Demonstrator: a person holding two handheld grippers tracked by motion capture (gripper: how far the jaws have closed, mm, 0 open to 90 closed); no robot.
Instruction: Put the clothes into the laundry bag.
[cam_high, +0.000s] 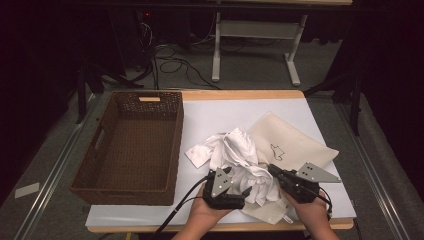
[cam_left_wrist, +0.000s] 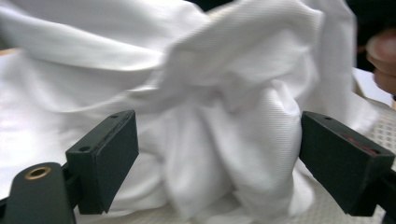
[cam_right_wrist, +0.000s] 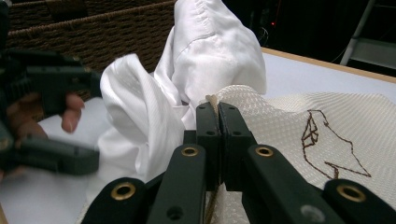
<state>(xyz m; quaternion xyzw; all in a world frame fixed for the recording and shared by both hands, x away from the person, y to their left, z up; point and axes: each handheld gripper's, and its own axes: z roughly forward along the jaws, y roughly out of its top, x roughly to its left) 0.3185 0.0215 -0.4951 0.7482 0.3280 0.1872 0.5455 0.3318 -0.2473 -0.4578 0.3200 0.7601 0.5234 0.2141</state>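
A crumpled white garment (cam_high: 239, 152) lies mid-table, partly on a cream cloth bag (cam_high: 295, 142) with a brown stitched outline. My left gripper (cam_high: 239, 181) is open at the garment's near side. In the left gripper view its jaws stand wide apart around a bunched fold of the white garment (cam_left_wrist: 219, 116), not pressing it. My right gripper (cam_high: 274, 169) is shut on the bag's near edge. In the right gripper view a sliver of the cream bag (cam_right_wrist: 289, 116) sticks up between its closed jaws (cam_right_wrist: 217, 109). The left gripper (cam_right_wrist: 95, 121) also shows there, open beside the white garment (cam_right_wrist: 205, 56).
A brown wicker basket (cam_high: 176, 145) stands on the left of the table with nothing in it; its wall (cam_right_wrist: 93, 28) shows behind the garment. A white sheet (cam_high: 220, 115) covers the tabletop. Beyond the table's far edge are a desk frame (cam_high: 216, 50) and cables on the floor.
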